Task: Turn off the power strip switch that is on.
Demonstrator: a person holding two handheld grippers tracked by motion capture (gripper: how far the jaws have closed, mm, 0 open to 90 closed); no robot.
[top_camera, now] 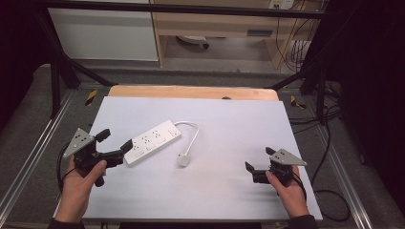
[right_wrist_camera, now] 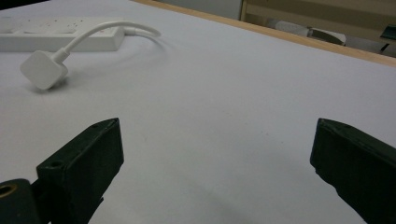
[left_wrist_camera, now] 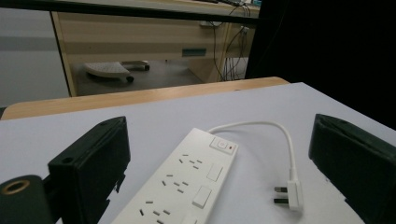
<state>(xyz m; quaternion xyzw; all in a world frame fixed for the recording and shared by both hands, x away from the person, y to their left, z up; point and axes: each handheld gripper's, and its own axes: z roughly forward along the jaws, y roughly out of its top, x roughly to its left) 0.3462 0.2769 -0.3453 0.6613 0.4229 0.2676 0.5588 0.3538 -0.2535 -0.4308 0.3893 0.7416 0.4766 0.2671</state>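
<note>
Power strip (top_camera: 153,141) is lying left of centre on the white table (top_camera: 229,191), long axis running 8-to-2 o'clock, switch end and cord (top_camera: 192,134) pointing 2. Plug (top_camera: 183,159) is sitting at its 4. Left gripper (top_camera: 114,143) is straddling the 8 end, jaws wide open, nearer. Right gripper (top_camera: 259,159) is idling at 4, open, empty.

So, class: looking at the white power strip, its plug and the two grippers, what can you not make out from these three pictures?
- Power strip: near end cut off by the bottom edge of the left gripper view; far end cut off by the left edge of the right gripper view.
- Plug: pins hidden behind its own body in the right gripper view.
- Switch markings: too small in the high view.
- Left gripper: whether a jaw touches the strip is unclear in the high view.
</note>
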